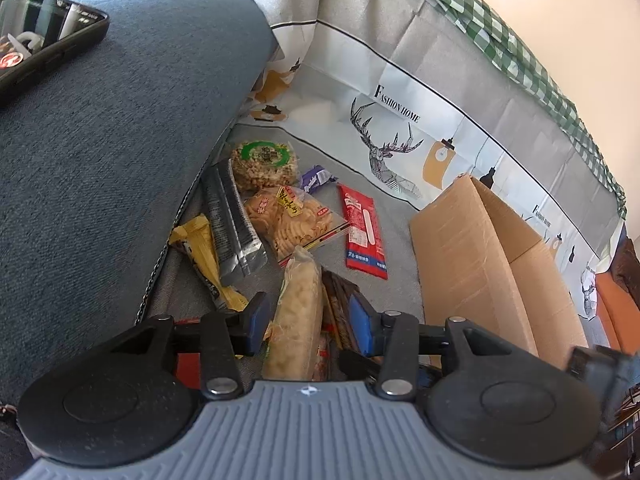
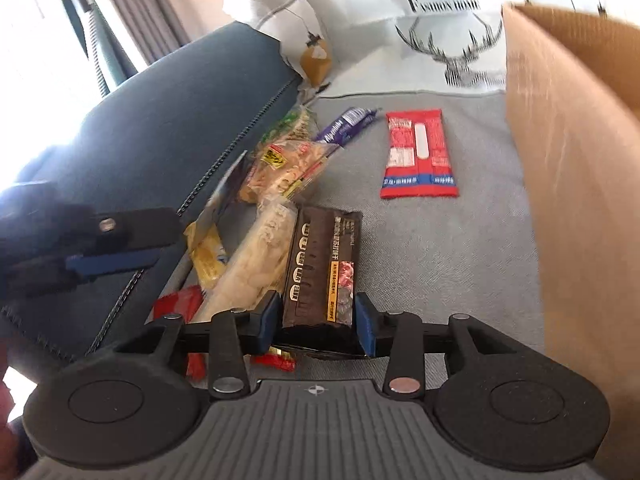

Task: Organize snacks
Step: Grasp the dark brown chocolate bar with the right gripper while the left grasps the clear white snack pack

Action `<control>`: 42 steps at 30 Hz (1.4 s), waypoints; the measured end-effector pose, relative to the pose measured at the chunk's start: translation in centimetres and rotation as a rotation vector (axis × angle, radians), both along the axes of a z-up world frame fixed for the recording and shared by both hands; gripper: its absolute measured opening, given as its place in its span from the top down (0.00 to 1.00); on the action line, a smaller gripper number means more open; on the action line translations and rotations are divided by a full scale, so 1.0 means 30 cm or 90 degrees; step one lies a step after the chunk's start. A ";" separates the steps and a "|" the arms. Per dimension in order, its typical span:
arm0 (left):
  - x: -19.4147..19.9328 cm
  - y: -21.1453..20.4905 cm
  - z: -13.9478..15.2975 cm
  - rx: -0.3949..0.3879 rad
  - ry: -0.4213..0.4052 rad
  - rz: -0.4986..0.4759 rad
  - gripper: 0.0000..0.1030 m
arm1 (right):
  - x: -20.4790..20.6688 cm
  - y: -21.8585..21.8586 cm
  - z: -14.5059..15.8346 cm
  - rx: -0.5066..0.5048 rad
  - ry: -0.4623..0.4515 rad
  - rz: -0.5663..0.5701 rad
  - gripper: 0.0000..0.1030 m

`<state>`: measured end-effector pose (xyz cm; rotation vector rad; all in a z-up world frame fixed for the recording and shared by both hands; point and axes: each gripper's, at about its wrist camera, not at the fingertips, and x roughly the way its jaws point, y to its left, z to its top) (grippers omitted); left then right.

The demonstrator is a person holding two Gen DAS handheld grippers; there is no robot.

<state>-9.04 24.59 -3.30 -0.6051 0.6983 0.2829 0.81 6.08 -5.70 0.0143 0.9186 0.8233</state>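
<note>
Several snack packs lie on a grey sofa seat (image 1: 384,300). In the left wrist view my left gripper (image 1: 308,324) is open around a long pale pack of puffed snacks (image 1: 298,320), pads apart from its sides. In the right wrist view my right gripper (image 2: 316,320) is open, its blue pads either side of the near end of a dark brown snack pack (image 2: 322,268). The pale pack (image 2: 256,264) lies just left of it. The left gripper (image 2: 112,260) shows at the left edge. A red pack (image 2: 416,152) lies farther out.
A cardboard box (image 1: 472,260) stands on the right, also in the right wrist view (image 2: 576,160). A blue cushion (image 1: 112,160) with a phone (image 1: 36,36) on it bounds the left. A round nut cake (image 1: 264,164), purple bar (image 1: 316,178), crisps bag (image 1: 296,220), silver pack (image 1: 232,224) and yellow bar (image 1: 204,256) lie farther out.
</note>
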 end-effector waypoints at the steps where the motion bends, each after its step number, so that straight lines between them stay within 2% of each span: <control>1: 0.001 0.001 -0.002 -0.003 0.004 -0.001 0.53 | -0.014 -0.011 0.015 -0.014 -0.013 0.006 0.60; 4: 0.014 0.005 -0.011 -0.011 0.023 -0.014 0.53 | -0.056 -0.050 0.047 -0.061 -0.035 0.019 0.60; 9: 0.055 -0.008 -0.050 -0.014 0.068 -0.035 0.53 | -0.142 -0.114 0.064 -0.111 -0.036 0.032 0.60; 19: 0.130 -0.038 -0.107 -0.007 0.162 -0.064 0.49 | -0.166 -0.123 0.024 -0.153 -0.030 0.029 0.59; 21: 0.137 -0.036 -0.113 -0.010 0.171 -0.066 0.53 | -0.167 -0.122 0.019 -0.153 -0.031 0.028 0.58; 22: 0.140 -0.037 -0.114 -0.010 0.175 -0.069 0.65 | -0.169 -0.122 0.018 -0.152 -0.032 0.028 0.58; 23: 0.140 -0.039 -0.116 -0.010 0.177 -0.072 0.71 | -0.168 -0.122 0.017 -0.151 -0.032 0.028 0.58; 27: 0.121 -0.045 -0.095 -0.008 0.159 -0.088 0.74 | -0.162 -0.116 0.010 -0.153 -0.029 0.024 0.56; 30: 0.095 -0.051 -0.094 -0.038 0.151 -0.142 0.76 | -0.157 -0.110 0.003 -0.153 -0.023 0.019 0.56; 33: 0.081 -0.063 -0.100 -0.047 0.179 -0.184 0.75 | -0.159 -0.105 0.000 -0.156 -0.023 0.018 0.56; 34: 0.077 -0.062 -0.101 -0.039 0.188 -0.174 0.75 | -0.159 -0.105 -0.001 -0.156 -0.023 0.018 0.56; 38: 0.060 -0.045 -0.108 -0.019 0.207 -0.091 0.58 | -0.154 -0.108 0.002 -0.153 -0.018 0.015 0.56; 42: 0.082 -0.074 -0.094 0.005 0.200 -0.109 0.53 | -0.151 -0.112 0.005 -0.150 -0.014 0.013 0.55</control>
